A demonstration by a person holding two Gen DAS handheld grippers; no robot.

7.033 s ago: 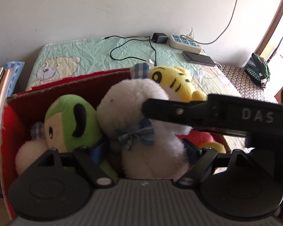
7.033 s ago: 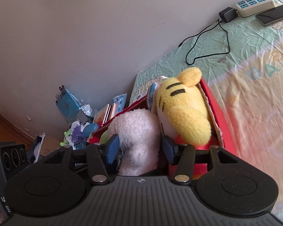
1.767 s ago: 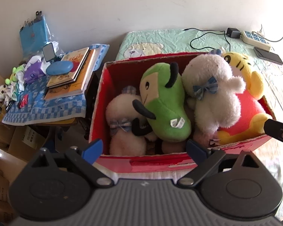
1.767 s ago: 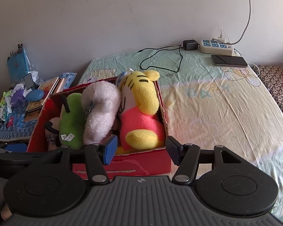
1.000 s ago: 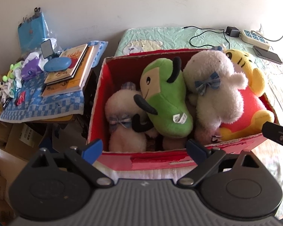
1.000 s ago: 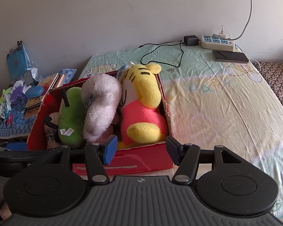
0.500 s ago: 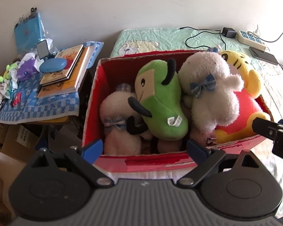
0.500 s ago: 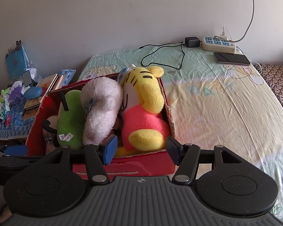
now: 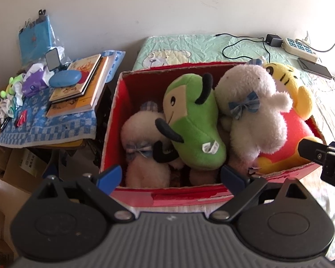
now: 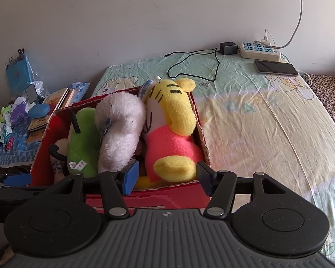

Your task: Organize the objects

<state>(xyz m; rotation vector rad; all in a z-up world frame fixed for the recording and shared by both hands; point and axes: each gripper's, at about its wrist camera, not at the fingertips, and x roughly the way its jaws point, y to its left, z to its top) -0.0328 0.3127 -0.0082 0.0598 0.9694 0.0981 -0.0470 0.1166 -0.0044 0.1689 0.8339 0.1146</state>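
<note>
A red cardboard box [image 9: 178, 197] [image 10: 167, 197] stands on the bed, packed with plush toys. Inside lie a green plush [image 9: 192, 125] [image 10: 82, 138], a white fluffy plush with a blue bow [image 9: 254, 116] [image 10: 119, 129], a yellow tiger plush in red [image 9: 288, 102] [image 10: 172, 129] and a small white plush [image 9: 143, 138] at the left. My left gripper [image 9: 170, 177] hangs open just before the box's near wall, nothing between its fingers. My right gripper [image 10: 165, 176] is open too, above the near right corner of the box; it also shows as a black bar [image 9: 323, 156].
A side table with a blue checked cloth [image 9: 44, 120] carries books [image 9: 78, 84] and small items left of the box. On the bed sheet [image 10: 268, 120] lie a power strip [image 10: 260, 50], a charger cable [image 10: 196, 64] and a phone [image 10: 275, 68]. Cardboard boxes [image 9: 2, 178] sit below the table.
Seven seconds ago both grippers were deep among the toys; they have since drawn back and up. Over the last second only the view shifted slightly; toys and box are unmoved.
</note>
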